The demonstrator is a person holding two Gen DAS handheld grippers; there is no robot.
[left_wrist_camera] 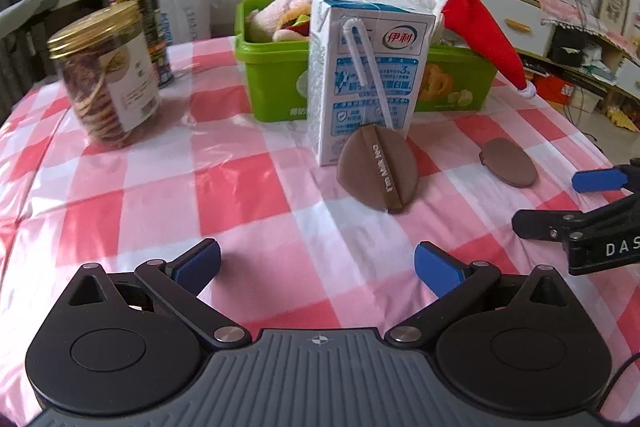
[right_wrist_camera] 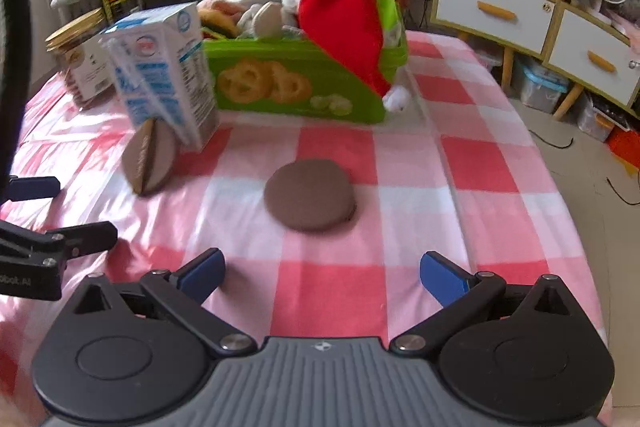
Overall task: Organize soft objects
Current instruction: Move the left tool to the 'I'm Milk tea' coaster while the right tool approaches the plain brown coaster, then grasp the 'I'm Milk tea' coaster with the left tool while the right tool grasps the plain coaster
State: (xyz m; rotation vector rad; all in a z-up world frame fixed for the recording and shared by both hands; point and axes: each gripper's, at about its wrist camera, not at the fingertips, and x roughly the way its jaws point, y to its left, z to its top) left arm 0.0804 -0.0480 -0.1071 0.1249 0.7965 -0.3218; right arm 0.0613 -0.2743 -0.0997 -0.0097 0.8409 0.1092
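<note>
Two brown round puffs are on the checked cloth. One brown puff [left_wrist_camera: 378, 171] with a strap leans upright against the milk carton [left_wrist_camera: 366, 67], also seen as the leaning puff [right_wrist_camera: 150, 157] in the right wrist view. The other brown puff [right_wrist_camera: 309, 193] lies flat, seen as the flat puff [left_wrist_camera: 509, 161] from the left. A green bin [left_wrist_camera: 272, 67] behind holds plush toys and a red Santa hat [left_wrist_camera: 480, 31] that hangs over its rim. My left gripper [left_wrist_camera: 318, 265] is open, short of the leaning puff. My right gripper [right_wrist_camera: 322, 273] is open, just short of the flat puff.
A gold-lidded jar [left_wrist_camera: 106, 75] of snacks and dark cans [left_wrist_camera: 148, 11] stand at the left of the table. The table edge [right_wrist_camera: 560, 187] drops to the floor on the right, with a drawer cabinet [right_wrist_camera: 520, 7] beyond. The right gripper's fingers [left_wrist_camera: 596, 181] show at the left view's edge.
</note>
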